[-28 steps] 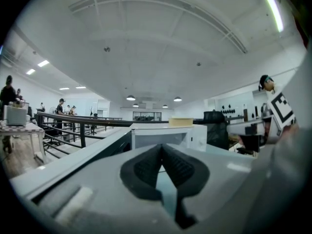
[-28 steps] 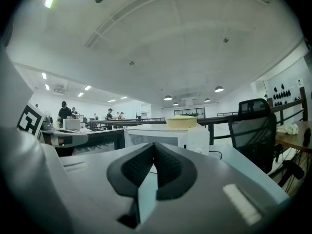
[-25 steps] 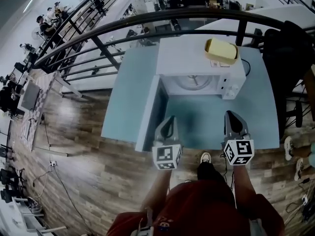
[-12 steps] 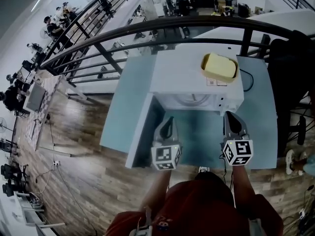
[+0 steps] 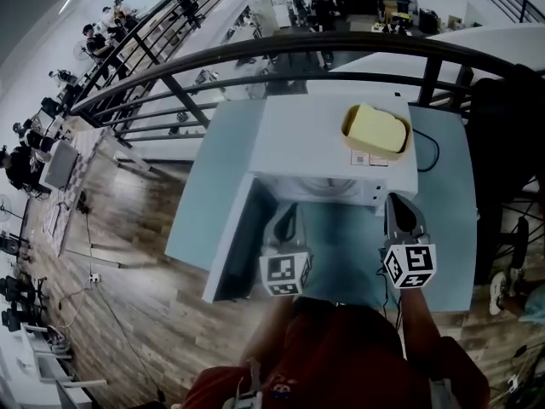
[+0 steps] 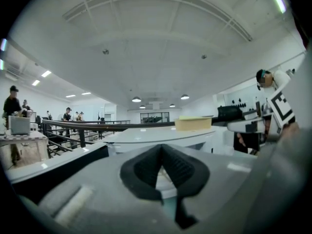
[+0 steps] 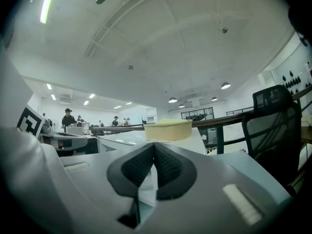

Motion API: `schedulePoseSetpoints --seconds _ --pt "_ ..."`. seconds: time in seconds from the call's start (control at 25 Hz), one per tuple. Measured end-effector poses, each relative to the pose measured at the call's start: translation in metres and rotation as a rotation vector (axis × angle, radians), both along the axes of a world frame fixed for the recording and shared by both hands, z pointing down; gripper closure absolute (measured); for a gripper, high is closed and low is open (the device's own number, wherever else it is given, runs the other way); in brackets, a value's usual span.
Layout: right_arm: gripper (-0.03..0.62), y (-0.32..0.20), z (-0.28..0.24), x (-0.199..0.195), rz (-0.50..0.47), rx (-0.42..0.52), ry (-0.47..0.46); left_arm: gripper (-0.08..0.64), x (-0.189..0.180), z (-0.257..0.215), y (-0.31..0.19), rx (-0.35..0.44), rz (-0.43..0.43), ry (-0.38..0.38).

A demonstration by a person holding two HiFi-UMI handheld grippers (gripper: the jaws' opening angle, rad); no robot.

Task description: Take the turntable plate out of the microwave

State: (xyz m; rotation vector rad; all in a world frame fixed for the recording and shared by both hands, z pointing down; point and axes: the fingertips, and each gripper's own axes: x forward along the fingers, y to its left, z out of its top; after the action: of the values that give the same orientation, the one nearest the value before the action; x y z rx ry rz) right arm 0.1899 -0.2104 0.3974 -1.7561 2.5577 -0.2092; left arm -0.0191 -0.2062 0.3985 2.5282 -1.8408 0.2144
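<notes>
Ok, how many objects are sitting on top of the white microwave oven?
1: a pale yellow rectangular container atop the white microwave oven, on its right side. The head view shows the whole top, so none should be hidden.

**Where my three cameras look**

My head camera sits above my chest and looks steeply down, wide-angled. It takes in the microwave point(image 5: 315, 135) on its table point(image 5: 204, 186), with my left gripper point(image 5: 287, 217) and right gripper point(image 5: 400, 204) low in the frame and the railing point(image 5: 255, 54) beyond.

Each gripper camera rides close behind its own jaws. Both face forward and roughly level, skimming across the microwave's top from near that height.

All three views share the yellow tub point(image 5: 376, 131) on the microwave. The left gripper view catches my right gripper at its right edge. The right gripper view catches my left gripper at its left edge.
</notes>
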Motion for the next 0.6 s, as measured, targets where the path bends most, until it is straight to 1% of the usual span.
schedulePoseSetpoints --seconds 0.08,0.4,0.6 --pt "0.592 -0.004 0.001 0.002 -0.003 0.004 -0.004 0.560 0.003 0.002 -0.004 -0.001 -0.001 -0.001" --pt "0.592 -0.017 0.023 -0.021 -0.054 -0.011 0.018 0.560 -0.013 0.029 -0.018 -0.015 -0.006 0.004" --pt "0.592 -0.027 0.041 -0.030 -0.057 -0.019 0.027 0.560 -0.024 0.046 -0.029 -0.026 -0.012 0.013"
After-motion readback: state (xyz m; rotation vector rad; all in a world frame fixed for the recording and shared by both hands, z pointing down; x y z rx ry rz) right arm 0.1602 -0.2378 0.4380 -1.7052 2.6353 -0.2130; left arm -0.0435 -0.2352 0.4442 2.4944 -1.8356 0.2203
